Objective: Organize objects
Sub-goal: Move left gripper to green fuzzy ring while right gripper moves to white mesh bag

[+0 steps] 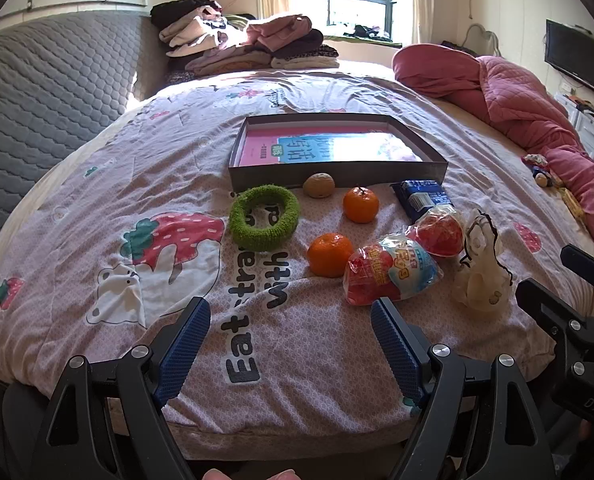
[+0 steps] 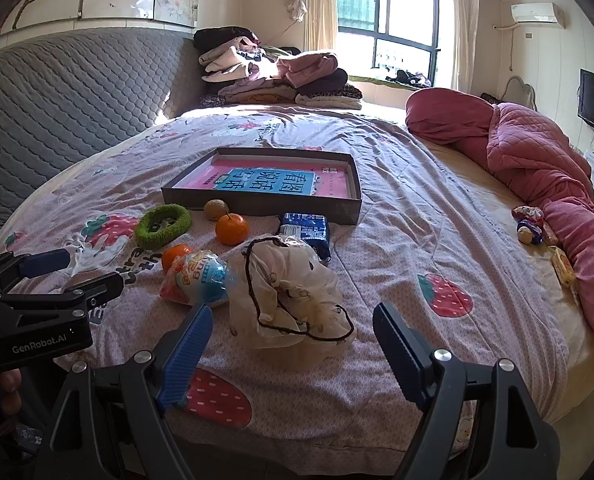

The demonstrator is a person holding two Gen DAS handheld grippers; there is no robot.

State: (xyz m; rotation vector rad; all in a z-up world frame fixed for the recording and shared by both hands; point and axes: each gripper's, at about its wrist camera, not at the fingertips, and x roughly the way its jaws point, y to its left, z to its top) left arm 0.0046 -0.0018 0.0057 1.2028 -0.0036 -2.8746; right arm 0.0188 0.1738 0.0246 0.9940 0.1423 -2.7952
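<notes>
A shallow grey box point(image 1: 339, 172) point(image 2: 257, 204) with a pink-and-blue book inside lies on the bed. In front of it sit a green fuzzy ring point(image 1: 264, 218) point(image 2: 163, 226), a walnut point(image 1: 319, 185) point(image 2: 216, 209), two mandarins point(image 1: 361, 204) point(image 1: 330, 254) point(image 2: 231, 229), a blue packet point(image 1: 423, 198) point(image 2: 307, 232), two wrapped red-and-blue toy eggs point(image 1: 391, 276) point(image 1: 437, 232) point(image 2: 199, 278) and a crumpled translucent bag with a dark cord point(image 1: 481, 268) point(image 2: 293, 300). My left gripper point(image 1: 291, 320) point(image 2: 71, 272) hangs open over the quilt, short of the near egg. My right gripper point(image 2: 293, 326) stands open just before the bag, empty.
The bed's strawberry-print quilt point(image 1: 137, 184) point(image 2: 417, 240) carries everything. Folded clothes point(image 1: 241, 44) point(image 2: 273, 76) are stacked at the far side, against a grey padded headboard point(image 1: 49, 80). A rolled pink blanket point(image 1: 517, 108) point(image 2: 537, 160) and small toys point(image 2: 531, 224) lie along the right.
</notes>
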